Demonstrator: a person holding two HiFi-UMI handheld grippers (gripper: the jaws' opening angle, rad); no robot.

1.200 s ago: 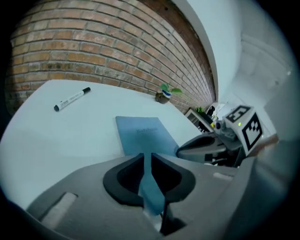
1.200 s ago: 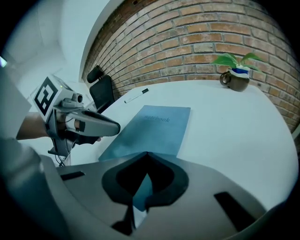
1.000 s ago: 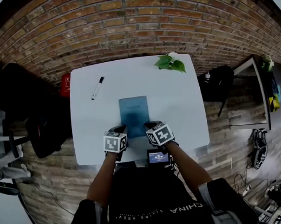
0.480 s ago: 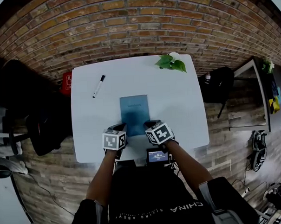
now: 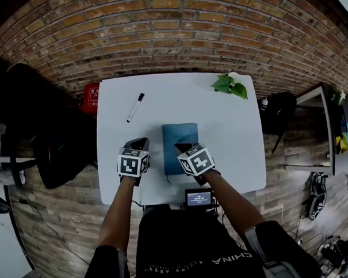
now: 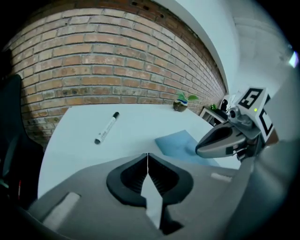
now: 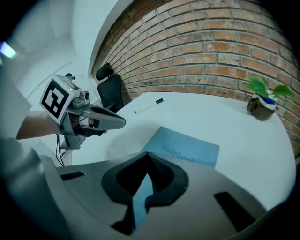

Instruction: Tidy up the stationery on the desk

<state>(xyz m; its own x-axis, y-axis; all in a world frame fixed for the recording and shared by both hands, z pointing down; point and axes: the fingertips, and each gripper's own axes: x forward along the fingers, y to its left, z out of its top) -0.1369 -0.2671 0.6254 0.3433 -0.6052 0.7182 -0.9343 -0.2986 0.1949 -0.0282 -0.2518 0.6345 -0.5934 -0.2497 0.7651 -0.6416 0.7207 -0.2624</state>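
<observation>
A blue notebook (image 5: 181, 140) lies flat in the middle of the white desk (image 5: 232, 144). A white marker with a black cap (image 5: 134, 107) lies at the far left of the desk. My left gripper (image 5: 141, 144) hovers left of the notebook, jaws shut and empty. My right gripper (image 5: 179, 147) is over the notebook's near left edge, also shut and empty. In the left gripper view the marker (image 6: 107, 127) and notebook (image 6: 180, 143) lie ahead of the shut left gripper (image 6: 148, 154). The right gripper view has the notebook (image 7: 187, 148) just beyond the shut right gripper (image 7: 149, 155).
A small potted plant (image 5: 230, 84) stands at the desk's far right corner. A small device with a lit screen (image 5: 198, 198) sits at the near edge. A black chair (image 5: 29, 119) and a red object (image 5: 91, 96) are to the left, and dark furniture (image 5: 276, 111) is to the right.
Both grippers have moved forward from the desk's near edge. The left one is now beside the notebook and the right one over its near left edge. Both stay shut.
</observation>
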